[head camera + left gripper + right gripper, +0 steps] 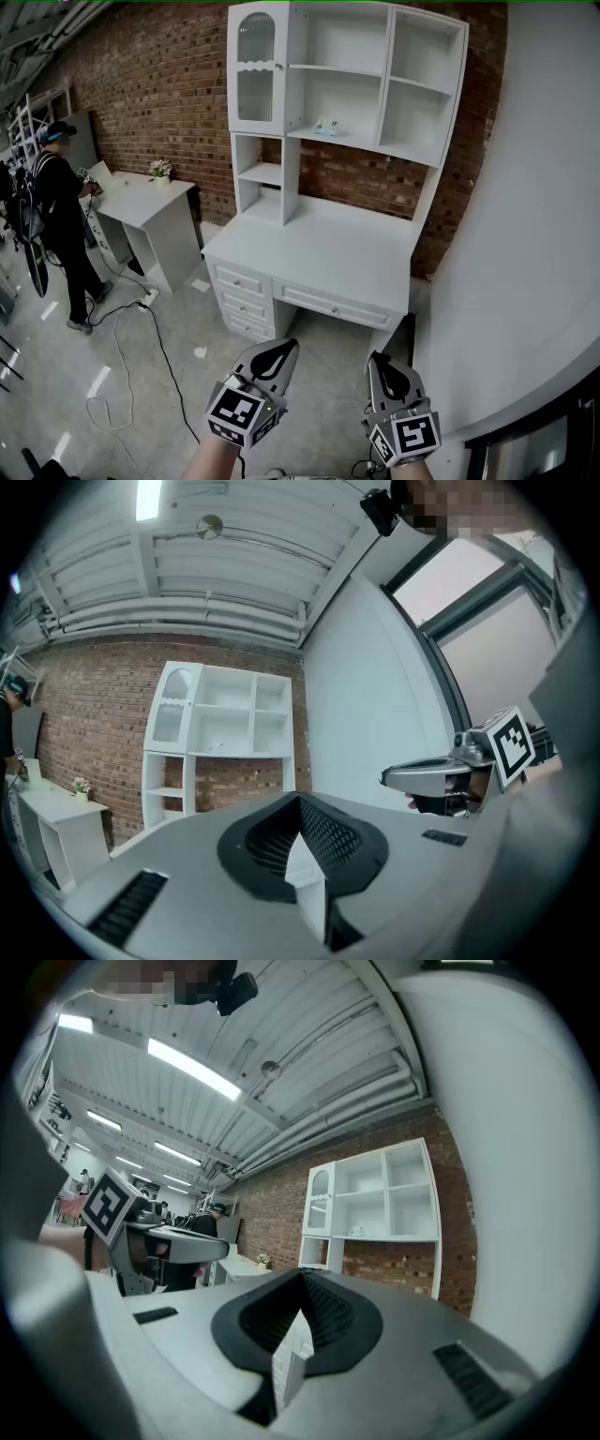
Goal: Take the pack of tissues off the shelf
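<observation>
Nothing's done yet: pack of tissues [326,127] is sitting on the shelf [358,141], w/ left gripper [284,349] & right gripper [378,361] hanging well below that shelf, jaws together & empty, so reach, grab & lift-off are all pending.

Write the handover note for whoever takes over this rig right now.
Left gripper: shut, empty, held low, short of the desk.
Right gripper: shut, empty, beside it.
Pack of tissues: small and pale, on the middle shelf above the desk, untouched.
Done: nothing yet.
Left: move in, open one gripper, close it on the pack, lift it off the shelf.
</observation>
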A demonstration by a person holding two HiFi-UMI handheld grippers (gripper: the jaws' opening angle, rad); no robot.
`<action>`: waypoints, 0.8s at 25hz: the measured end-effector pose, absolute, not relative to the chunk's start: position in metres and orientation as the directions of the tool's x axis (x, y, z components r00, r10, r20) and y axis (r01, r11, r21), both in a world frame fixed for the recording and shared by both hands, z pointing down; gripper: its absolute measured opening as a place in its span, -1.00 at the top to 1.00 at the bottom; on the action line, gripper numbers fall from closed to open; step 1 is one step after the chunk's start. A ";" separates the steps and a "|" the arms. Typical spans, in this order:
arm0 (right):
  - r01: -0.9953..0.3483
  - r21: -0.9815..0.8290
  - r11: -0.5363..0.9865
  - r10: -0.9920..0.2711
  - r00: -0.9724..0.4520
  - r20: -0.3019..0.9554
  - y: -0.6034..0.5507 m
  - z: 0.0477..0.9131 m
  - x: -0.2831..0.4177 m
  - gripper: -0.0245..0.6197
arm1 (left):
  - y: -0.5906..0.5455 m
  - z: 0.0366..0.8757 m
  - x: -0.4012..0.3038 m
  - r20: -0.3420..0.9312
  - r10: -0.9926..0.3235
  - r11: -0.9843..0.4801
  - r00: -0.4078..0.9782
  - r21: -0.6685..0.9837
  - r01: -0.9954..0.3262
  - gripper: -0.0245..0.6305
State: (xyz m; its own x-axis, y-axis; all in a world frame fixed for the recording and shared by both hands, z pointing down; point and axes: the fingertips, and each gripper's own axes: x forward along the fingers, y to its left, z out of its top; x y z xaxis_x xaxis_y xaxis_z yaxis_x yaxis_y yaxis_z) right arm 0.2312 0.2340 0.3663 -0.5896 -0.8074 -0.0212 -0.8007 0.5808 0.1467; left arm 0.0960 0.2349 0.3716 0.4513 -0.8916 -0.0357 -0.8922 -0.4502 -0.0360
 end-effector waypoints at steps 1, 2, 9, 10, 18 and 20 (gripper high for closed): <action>-0.804 0.145 0.577 -0.811 -0.585 -0.021 0.234 0.368 0.229 0.90 | 0.236 0.374 0.095 -0.031 -0.888 -0.458 0.458 -0.020 -0.889 0.88; -0.806 0.143 0.574 -0.813 -0.582 -0.019 0.235 0.369 0.227 0.90 | 0.237 0.376 0.093 -0.026 -0.885 -0.464 0.464 -0.007 -0.886 0.88; -0.801 0.109 0.588 -0.807 -0.590 0.016 0.233 0.383 0.197 0.90 | 0.236 0.382 0.068 -0.013 -0.887 -0.461 0.461 -0.009 -0.887 0.88; -0.803 0.105 0.587 -0.808 -0.589 0.015 0.232 0.385 0.192 0.90 | 0.236 0.384 0.062 -0.015 -0.887 -0.462 0.462 -0.008 -0.887 0.88; -0.811 0.087 0.579 -0.814 -0.580 0.006 0.219 0.398 0.140 0.90 | 0.237 0.403 0.001 0.002 -0.893 -0.451 0.451 0.016 -0.893 0.88; -0.810 0.075 0.581 -0.813 -0.582 0.012 0.216 0.405 0.128 0.90 | 0.238 0.409 -0.018 0.002 -0.899 -0.437 0.437 0.041 -0.899 0.88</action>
